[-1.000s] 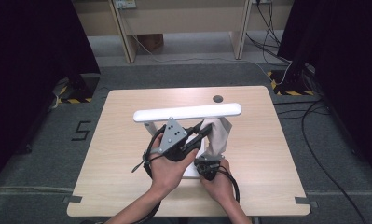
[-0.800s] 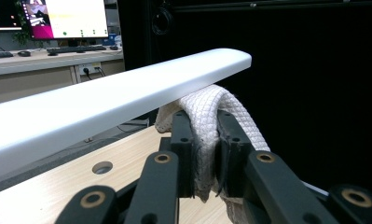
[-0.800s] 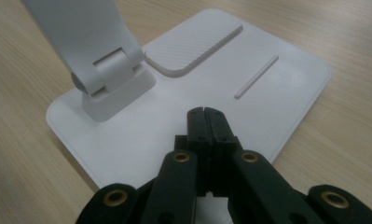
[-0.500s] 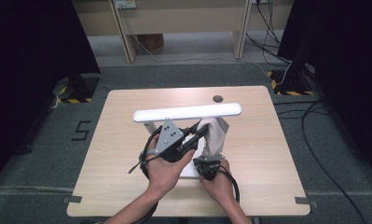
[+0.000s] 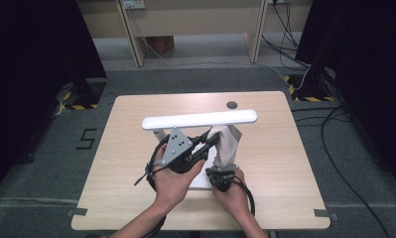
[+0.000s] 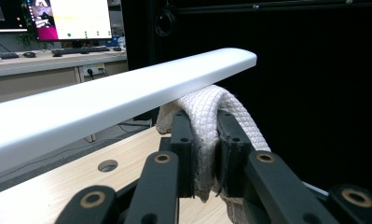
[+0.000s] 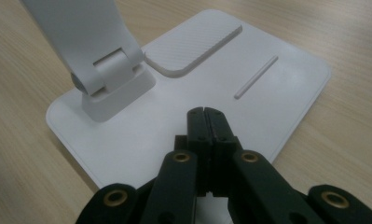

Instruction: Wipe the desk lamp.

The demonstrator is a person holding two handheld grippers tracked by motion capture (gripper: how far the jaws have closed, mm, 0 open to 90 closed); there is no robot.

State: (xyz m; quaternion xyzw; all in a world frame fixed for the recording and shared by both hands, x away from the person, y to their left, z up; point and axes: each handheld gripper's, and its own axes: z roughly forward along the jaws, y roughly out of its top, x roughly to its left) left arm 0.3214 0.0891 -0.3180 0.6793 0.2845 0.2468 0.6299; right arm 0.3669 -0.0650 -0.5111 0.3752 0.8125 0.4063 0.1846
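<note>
Under the lamp's long white bar [image 6: 118, 100], the left gripper [image 6: 205, 140] pinches a cloth [image 6: 207, 109] against its underside, wiping along its length, while the right gripper [image 7: 206, 116], jaws pressed together, steadies the base [image 7: 286, 79].

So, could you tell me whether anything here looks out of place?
Only the cloth: it hangs from under the lamp's light bar, pinched in the left gripper. The right gripper rests shut on the lamp base. Nothing looks spilled or damaged.

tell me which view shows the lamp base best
The right gripper view: the white lamp base shows close up, with its hinge and slot. The high view has just a sliver between the hands; the left gripper view has the lamp's light bar instead.
</note>
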